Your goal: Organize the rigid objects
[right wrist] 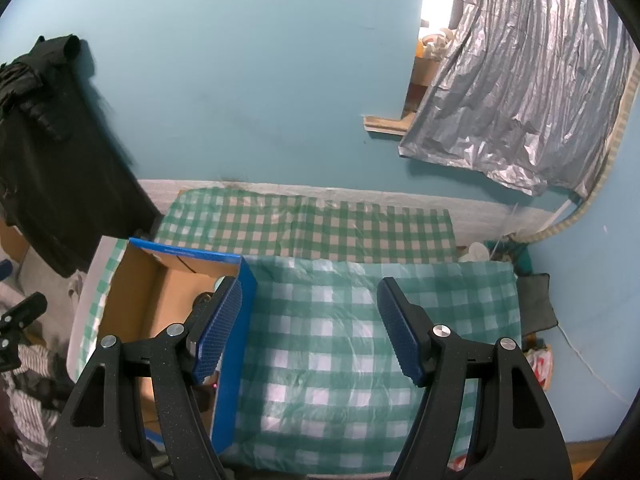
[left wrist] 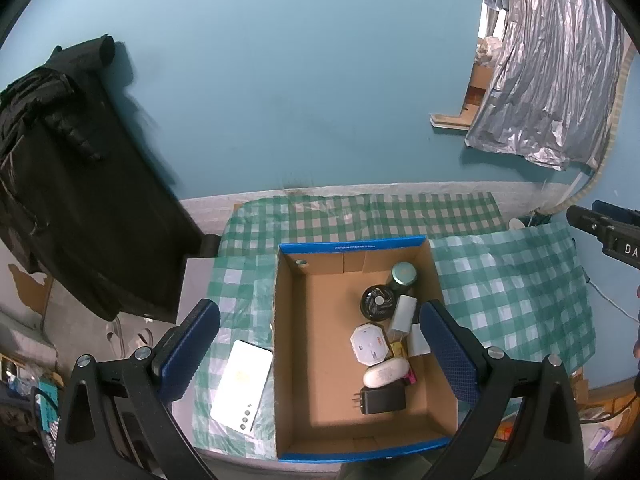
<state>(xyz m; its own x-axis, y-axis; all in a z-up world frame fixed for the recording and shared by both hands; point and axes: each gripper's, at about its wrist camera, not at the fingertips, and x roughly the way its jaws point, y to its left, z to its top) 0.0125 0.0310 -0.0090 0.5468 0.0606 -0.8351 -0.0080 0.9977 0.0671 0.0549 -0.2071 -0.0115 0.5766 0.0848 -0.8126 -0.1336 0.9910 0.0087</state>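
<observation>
Left claw (left wrist: 320, 352) spread over box (left wrist: 288, 320), white device (left wrist: 242, 390) unseen rightward

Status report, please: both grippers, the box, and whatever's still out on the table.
Left gripper jaws wide, empty, over cardboard box. Right gripper open, empty. White power bank still outside box. Nothing blocking.

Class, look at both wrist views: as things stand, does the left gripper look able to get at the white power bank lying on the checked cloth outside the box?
Probably yes. The left gripper is wide open and empty, and the white power bank lies flat beside the cardboard box, uncovered. The box wall close alongside could crowd one finger.
</observation>
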